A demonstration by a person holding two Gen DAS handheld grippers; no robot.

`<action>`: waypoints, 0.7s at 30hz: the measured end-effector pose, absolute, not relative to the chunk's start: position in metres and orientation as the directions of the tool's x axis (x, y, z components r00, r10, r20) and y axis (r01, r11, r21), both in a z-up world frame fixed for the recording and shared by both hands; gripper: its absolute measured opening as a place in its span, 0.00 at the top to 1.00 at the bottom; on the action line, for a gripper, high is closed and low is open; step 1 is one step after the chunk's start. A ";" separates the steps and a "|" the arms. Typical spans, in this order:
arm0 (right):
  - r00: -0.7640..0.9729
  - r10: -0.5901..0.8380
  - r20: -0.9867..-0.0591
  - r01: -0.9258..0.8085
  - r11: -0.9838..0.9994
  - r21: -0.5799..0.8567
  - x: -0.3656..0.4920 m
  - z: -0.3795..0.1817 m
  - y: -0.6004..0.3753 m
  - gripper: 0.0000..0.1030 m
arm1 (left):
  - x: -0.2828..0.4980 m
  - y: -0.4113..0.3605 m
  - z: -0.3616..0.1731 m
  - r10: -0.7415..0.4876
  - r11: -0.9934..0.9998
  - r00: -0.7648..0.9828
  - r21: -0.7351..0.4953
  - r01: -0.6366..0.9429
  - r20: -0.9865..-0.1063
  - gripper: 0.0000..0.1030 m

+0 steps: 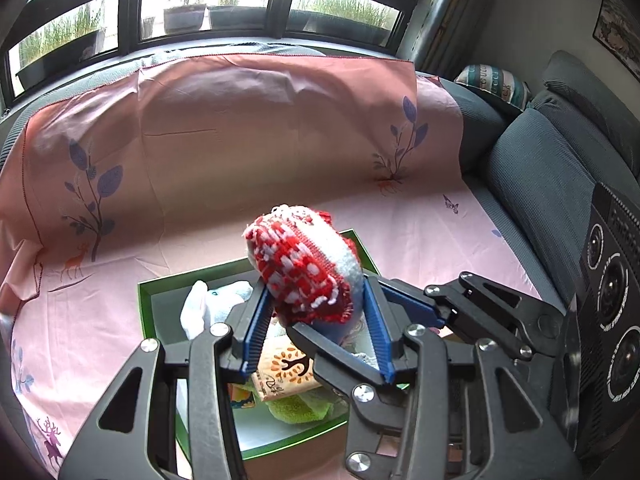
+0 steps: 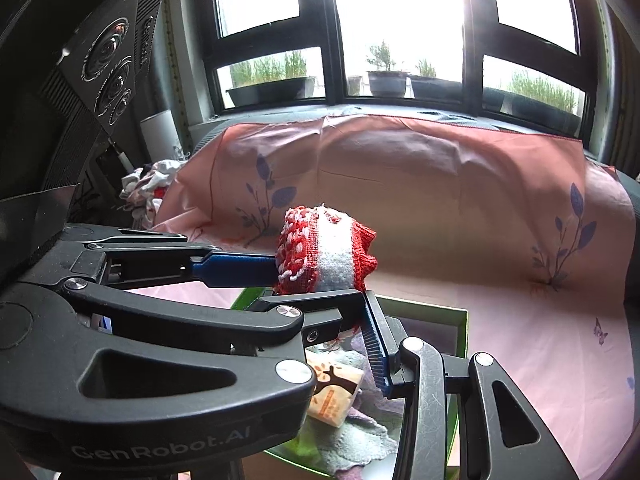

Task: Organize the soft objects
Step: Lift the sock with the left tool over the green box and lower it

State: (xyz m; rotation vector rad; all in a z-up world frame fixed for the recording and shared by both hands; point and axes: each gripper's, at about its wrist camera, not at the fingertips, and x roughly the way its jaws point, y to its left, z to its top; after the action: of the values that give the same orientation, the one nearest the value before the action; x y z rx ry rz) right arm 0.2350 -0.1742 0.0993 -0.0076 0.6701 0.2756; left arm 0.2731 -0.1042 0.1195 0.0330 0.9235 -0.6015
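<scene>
A red-and-white knitted bundle (image 1: pixel 304 264) is held clamped by both the left hand-held gripper (image 1: pixel 316 300) and the right hand-held gripper (image 2: pixel 320 280) above the green box (image 1: pixel 144 292), where several soft items (image 1: pixel 288 368) are already stowed; its placement is judged outstanding.

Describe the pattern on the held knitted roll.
Red-and-white flecked knit with a plain white band; knitted roll, clearest in the left wrist view.

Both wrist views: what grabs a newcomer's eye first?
The red-and-white knitted bundle, pinched from two sides by the left claw and the right claw, held above the green box. Next, the pink leaf-print sheet draped over the sofa behind, and the bright window with planters.
</scene>
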 end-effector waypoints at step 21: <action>0.598 0.246 -0.763 -0.157 0.969 0.189 0.282 0.030 -0.211 0.58 | 0.323 -0.137 0.043 -0.440 0.851 0.275 -0.300 0.431 -0.855 0.56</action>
State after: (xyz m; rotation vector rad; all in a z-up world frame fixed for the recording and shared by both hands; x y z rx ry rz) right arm 0.2822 -0.2113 0.0299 0.1056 0.9007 0.2344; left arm 0.3227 -0.1367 0.0431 -0.0087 1.1522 -0.5859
